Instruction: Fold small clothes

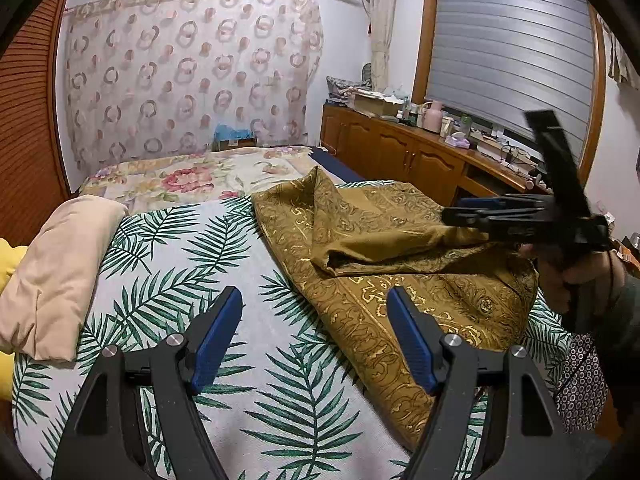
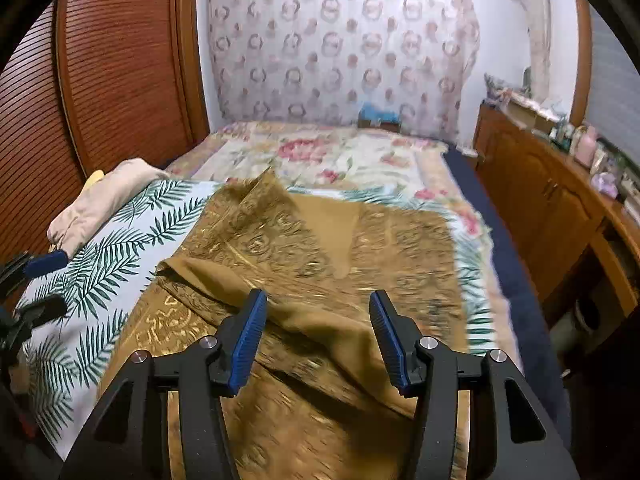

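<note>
An olive-gold patterned cloth point(image 1: 384, 264) lies partly folded on the palm-leaf bedspread point(image 1: 208, 264); it also shows in the right wrist view point(image 2: 320, 272), blurred. My left gripper point(image 1: 316, 316) is open and empty, above the bedspread at the cloth's left edge. My right gripper point(image 2: 318, 320) is open and empty, just above the cloth's folded-over flap. The right gripper also shows in the left wrist view point(image 1: 464, 210), at the cloth's right side. The left gripper shows at the left edge of the right wrist view point(image 2: 48, 280).
A beige pillow point(image 1: 56, 276) lies at the bed's left side, by the slatted wooden wardrobe point(image 2: 100, 80). A floral quilt point(image 1: 192, 180) covers the far bed. A wooden cabinet point(image 1: 420, 152) with clutter runs along the right under a shuttered window.
</note>
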The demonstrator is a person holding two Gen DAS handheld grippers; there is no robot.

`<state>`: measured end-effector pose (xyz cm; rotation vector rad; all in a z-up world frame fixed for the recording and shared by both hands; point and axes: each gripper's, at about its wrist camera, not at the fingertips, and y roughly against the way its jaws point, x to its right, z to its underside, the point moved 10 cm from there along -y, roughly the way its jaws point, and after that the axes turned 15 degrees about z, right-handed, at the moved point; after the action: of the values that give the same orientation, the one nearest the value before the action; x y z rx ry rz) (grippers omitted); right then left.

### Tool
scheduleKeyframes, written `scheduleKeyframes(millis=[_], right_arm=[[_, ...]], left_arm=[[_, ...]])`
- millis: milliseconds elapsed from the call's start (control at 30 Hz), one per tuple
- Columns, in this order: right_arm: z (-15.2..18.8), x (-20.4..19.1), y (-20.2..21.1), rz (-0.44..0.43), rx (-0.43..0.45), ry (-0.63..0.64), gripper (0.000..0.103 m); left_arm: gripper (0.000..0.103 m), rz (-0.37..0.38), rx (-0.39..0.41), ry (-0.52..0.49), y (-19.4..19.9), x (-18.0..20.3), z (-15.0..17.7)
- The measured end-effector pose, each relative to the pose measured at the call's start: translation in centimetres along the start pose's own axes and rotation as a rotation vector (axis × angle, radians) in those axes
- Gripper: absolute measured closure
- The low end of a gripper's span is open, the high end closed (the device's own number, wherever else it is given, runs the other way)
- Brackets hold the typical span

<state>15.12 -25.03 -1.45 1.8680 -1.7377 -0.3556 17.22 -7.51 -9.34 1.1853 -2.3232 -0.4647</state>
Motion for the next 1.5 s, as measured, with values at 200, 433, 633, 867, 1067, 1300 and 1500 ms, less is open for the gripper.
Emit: scheduleKeyframes(millis=[200,433,633,867,1067,1300,1500], right_arm=[[-1.1,-1.1,-2.2,-0.005,-0.02,0.051,0.044],[-1.6,-3.0,-3.7,-0.057,-0.014,0.154,0.044],[-0.8,-4.9,-5.5,-0.086,-0.051,0.224,0.044],[-0.8,-5.7,-5.0,-0.192,-0.068,0.268,0.044],[-0.8,-7.2,-4.9,-0.232,-0.087,0.327,0.044],[-0.8,-8.3,-5.6,-0.295,-0.122,0.338,0.044],[-0.4,-9.5,-4.6,-0.31,-0.107,0.376,0.044]], left_arm=[[0.028,0.001,-0.003,0.002,-0.1,0.1,0.1],[0.028,-0.002,-0.005,0.007,0.0,-0.1,0.4],[0.028,-0.002,-0.005,0.006,0.0,-0.1,0.4],[0.028,0.0,-0.01,0.011,0.0,-0.2,0.6],[0.028,0.003,-0.013,0.017,-0.1,-0.4,0.8],[0.028,-0.001,-0.019,0.023,-0.2,-0.7,0.9],[0.028,0.0,-0.023,0.024,-0.4,-0.8,0.9]])
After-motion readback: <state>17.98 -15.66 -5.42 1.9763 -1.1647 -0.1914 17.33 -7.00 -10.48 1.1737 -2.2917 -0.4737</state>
